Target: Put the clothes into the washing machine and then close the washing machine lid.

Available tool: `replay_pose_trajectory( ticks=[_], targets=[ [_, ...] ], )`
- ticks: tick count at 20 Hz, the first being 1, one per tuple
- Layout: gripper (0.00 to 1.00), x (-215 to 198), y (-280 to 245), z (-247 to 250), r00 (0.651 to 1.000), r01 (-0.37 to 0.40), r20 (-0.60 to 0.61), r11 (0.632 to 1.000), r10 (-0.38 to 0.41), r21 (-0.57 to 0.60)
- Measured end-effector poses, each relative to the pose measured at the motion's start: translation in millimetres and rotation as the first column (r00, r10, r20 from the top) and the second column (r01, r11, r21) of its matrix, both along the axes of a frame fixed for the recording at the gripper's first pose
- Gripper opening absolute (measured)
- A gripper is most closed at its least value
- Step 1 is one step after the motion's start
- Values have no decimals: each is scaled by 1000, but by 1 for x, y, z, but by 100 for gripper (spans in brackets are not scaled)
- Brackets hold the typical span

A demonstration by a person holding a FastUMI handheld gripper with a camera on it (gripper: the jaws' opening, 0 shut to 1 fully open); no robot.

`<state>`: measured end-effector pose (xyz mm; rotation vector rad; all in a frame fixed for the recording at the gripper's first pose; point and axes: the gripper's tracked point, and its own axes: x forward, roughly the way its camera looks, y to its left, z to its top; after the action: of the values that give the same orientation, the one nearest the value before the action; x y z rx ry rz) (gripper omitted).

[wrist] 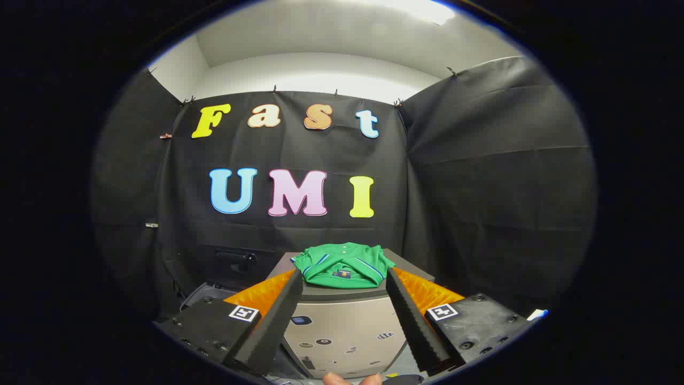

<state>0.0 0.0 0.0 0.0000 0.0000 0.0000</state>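
Note:
A folded green shirt with blue-and-white trim lies on the flat top of a silver-grey washing machine. My gripper hangs in front of the machine with its fingers spread wide apart. Nothing sits between them. The shirt lies just beyond the fingertips, centred in the gap. The machine's front panel, with small stickers and a display, faces me below the shirt. A lid or opening cannot be made out from here.
Black cloth walls close in behind and on both sides of the machine. A dark case with a handle stands to the left behind the machine. Fingertips of a hand show below the gripper.

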Motion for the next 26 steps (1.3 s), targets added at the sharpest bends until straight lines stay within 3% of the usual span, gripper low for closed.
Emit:
replay_pose_trajectory(
  ticks=[26],
  targets=[
    [99, 14, -2, -3, 1000, 4, -29, 1000, -3, 21]
  ],
)
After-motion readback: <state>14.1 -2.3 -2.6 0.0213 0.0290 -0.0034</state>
